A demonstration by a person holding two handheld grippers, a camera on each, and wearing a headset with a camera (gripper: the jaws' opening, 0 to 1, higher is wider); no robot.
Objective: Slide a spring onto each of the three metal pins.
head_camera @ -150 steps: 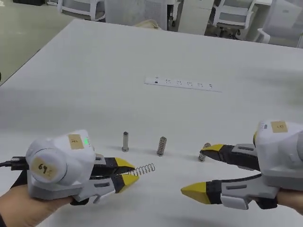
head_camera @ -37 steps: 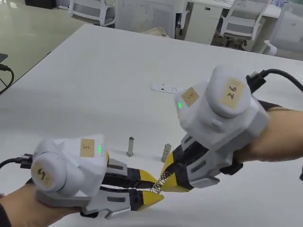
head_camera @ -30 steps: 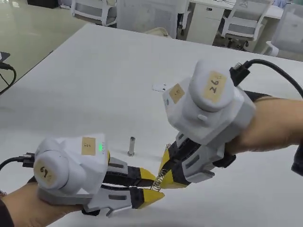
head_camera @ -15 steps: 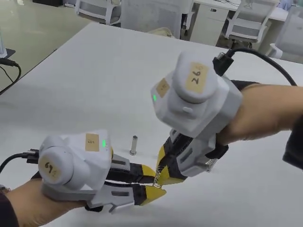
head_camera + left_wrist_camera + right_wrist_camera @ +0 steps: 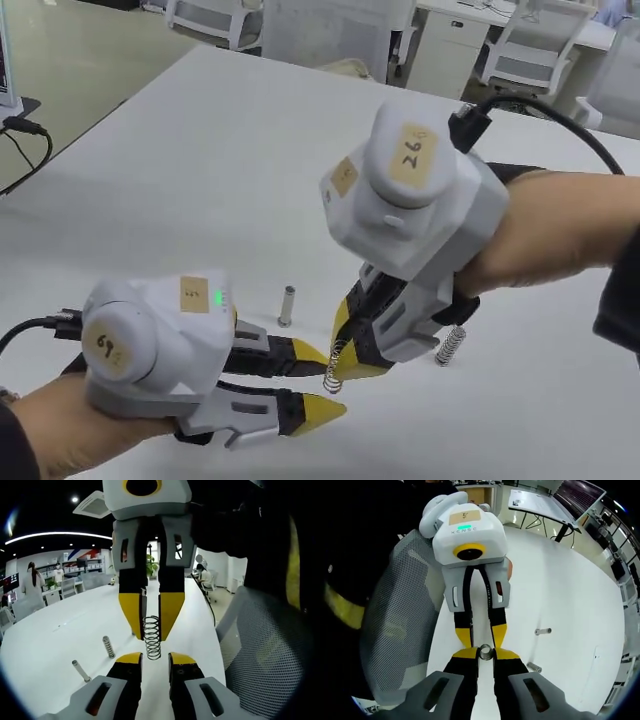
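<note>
A loose steel spring [image 5: 334,366] hangs upright with my right gripper [image 5: 341,370] shut on its upper coils; this gripper reaches down from the upper right. The same spring [image 5: 152,637] shows in the left gripper view, pinched at the top by the right gripper's yellow tips. My left gripper [image 5: 318,381] sits just below and left of it, jaws open and off the coils. In the right gripper view the spring's end [image 5: 486,652] sits between my own tips. A bare metal pin [image 5: 288,305] stands behind. A pin carrying a spring [image 5: 450,345] stands to the right.
The white tabletop [image 5: 200,200] stretches away behind the pins. Office chairs [image 5: 520,40] stand past the far edge. A black cable [image 5: 540,110] runs from the right gripper along a person's forearm. A mesh chair back [image 5: 270,645] fills the right of the left gripper view.
The left gripper has let go of the spring and its jaws have spread. The right gripper now holds the spring alone and has raised it a little.
</note>
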